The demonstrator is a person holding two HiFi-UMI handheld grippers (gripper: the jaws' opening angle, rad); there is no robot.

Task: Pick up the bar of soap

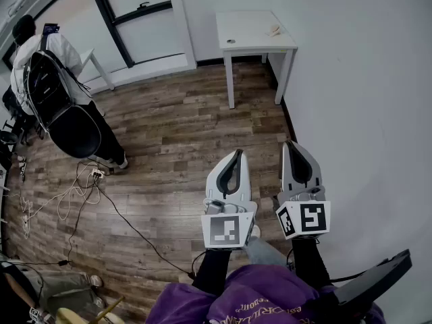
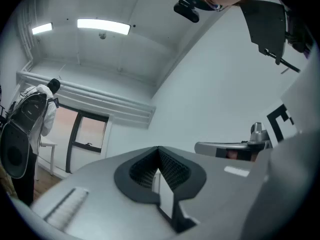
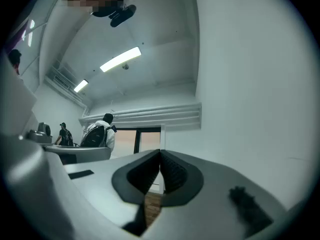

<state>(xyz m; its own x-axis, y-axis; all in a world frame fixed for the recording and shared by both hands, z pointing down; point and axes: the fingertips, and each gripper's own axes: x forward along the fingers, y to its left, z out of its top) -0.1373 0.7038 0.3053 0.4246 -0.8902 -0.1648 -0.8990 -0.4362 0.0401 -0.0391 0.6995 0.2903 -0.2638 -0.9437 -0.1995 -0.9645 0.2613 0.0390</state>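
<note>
A small pale object [image 1: 274,30], possibly the bar of soap, lies near the far right corner of a white table [image 1: 253,42] at the back of the room. Both grippers are held side by side over the wooden floor, well short of the table and pointing towards it. My left gripper [image 1: 237,154] is shut with nothing between its jaws. My right gripper [image 1: 291,144] is also shut and empty. In the left gripper view the left gripper [image 2: 159,150] points up at a white wall and ceiling. The right gripper view shows the right gripper [image 3: 160,153] aimed at a wall and window.
A person with a black backpack [image 1: 50,86] stands at the left by a window. Cables and a power strip [image 1: 96,174] lie on the floor left of the grippers. A white wall [image 1: 364,113] runs along the right. A small dark round thing [image 1: 231,41] sits on the table.
</note>
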